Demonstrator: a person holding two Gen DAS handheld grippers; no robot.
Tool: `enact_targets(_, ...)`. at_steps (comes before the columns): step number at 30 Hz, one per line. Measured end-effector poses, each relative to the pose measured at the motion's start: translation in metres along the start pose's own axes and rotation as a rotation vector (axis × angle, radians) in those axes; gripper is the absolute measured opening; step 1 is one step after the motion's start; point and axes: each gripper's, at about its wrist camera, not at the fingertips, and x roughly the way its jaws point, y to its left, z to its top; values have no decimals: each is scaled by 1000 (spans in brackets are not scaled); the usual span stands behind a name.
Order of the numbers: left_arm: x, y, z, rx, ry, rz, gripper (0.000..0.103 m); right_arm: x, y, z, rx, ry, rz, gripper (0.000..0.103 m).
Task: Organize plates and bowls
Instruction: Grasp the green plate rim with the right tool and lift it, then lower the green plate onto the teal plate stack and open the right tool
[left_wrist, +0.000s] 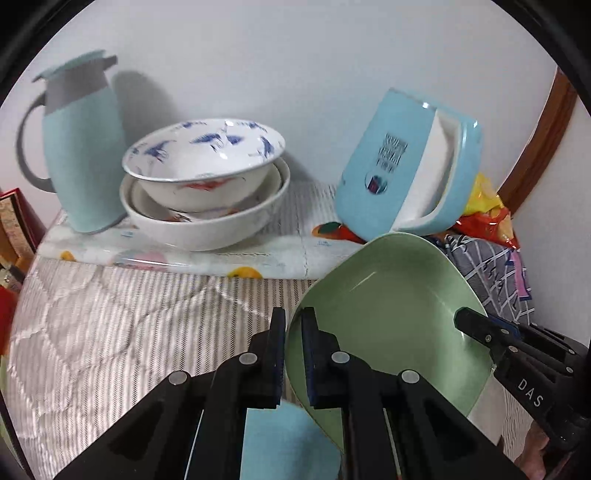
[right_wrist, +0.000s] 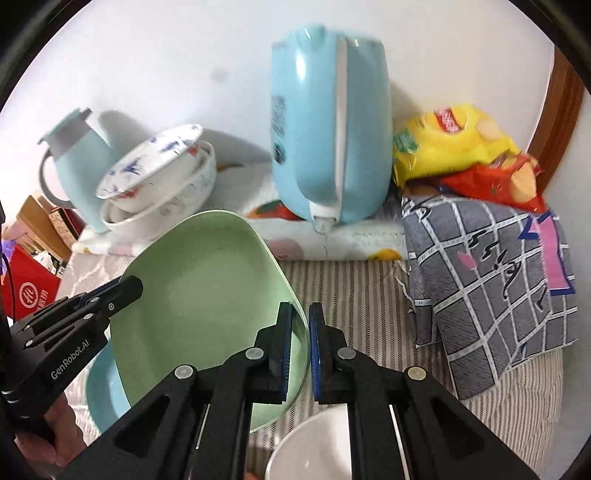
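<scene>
Right, I've got both grippers pinching the green plate (left_wrist: 388, 314) by opposite rims. Left gripper (left_wrist: 293, 354) has its pads pressed onto the near-left edge; right gripper (right_wrist: 300, 350) clamps the other edge. Plate sits tilted, off the surface, above a blue plate (right_wrist: 105, 387) that shows under its low side. A white bowl (right_wrist: 310, 446) sits just below the right gripper, partly hidden.

Surface: striped quilted cover (left_wrist: 129, 332), grey-white, wrinkled. Behind it a raised pad (left_wrist: 184, 254) with a fruit print runs along a plain white wall (left_wrist: 295, 55).

On the pad: stacked white bowls (left_wrist: 203, 184), the top one painted with blue marks and tilted in the stack, just beside a pale blue jug (left_wrist: 85, 147) with a grey handle. Well to the right, a blue kettle (right_wrist: 328, 129), upright in my right view.

Right corner: yellow and red snack bags (right_wrist: 461, 147) lying on a grey checked cloth (right_wrist: 487, 277) that drapes onto the cover. Brown wood trim (right_wrist: 565, 110) up the wall there.

Far left: red boxes (right_wrist: 27, 291), blurred.
</scene>
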Motion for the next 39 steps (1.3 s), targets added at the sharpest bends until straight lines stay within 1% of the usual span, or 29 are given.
enact_targets(3, -21, 5, -8, -13, -17, 9, 9, -17, 10, -3, -10, -23, 7, 9)
enact_targets(5, -31, 9, -12, -21, -22, 10, 9, -31, 13, -11, -18, -31, 12, 9)
enact_targets(9, -49, 19, -22, -43, -30, 10, 9, -46, 22, -25, -18, -43, 28, 9)
enact_targets(12, -65, 28, -31, -61, -44, 25, 9, -57, 34, -33, -31, -57, 42, 9)
enact_targets(16, -81, 41, -45, -84, -57, 51, 9, -68, 52, -44, -56, -66, 60, 9)
enact_targets(20, -89, 57, -58, -115, -57, 67, 9, -70, 68, -53, -83, -56, 80, 9)
enact_targets(26, -82, 74, -75, -145, -31, 86, 9, -61, 85, -66, -122, -36, 96, 9)
enact_targets(34, -60, 89, -92, -175, 20, 97, 9, -31, 94, -81, -147, 22, 100, 9)
enact_targets(39, -45, 96, -98, -188, 44, 110, 9, -14, 101, -84, -172, 50, 93, 9)
